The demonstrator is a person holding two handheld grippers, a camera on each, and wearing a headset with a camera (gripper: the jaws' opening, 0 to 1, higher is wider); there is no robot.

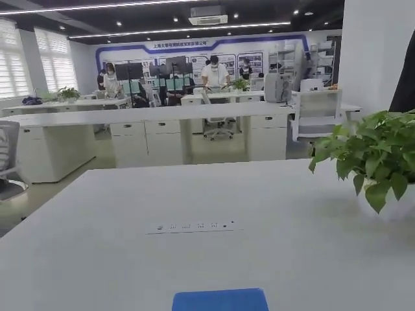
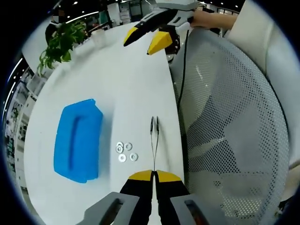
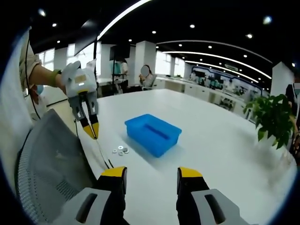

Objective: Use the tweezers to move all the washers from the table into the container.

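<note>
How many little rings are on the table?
5 washers, all clustered on the table between the blue container and the tweezers: three bunched together, two beside them. One may overlap another.

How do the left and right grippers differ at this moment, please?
The left gripper is shut on the tweezers; the right gripper is open, holding nothing. The left gripper sits nearer the washers than the right gripper. Both have yellow-tipped jaws.

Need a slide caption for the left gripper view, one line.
Left gripper shut on tweezers, washers clustered between them and the blue container on the white table.
</note>
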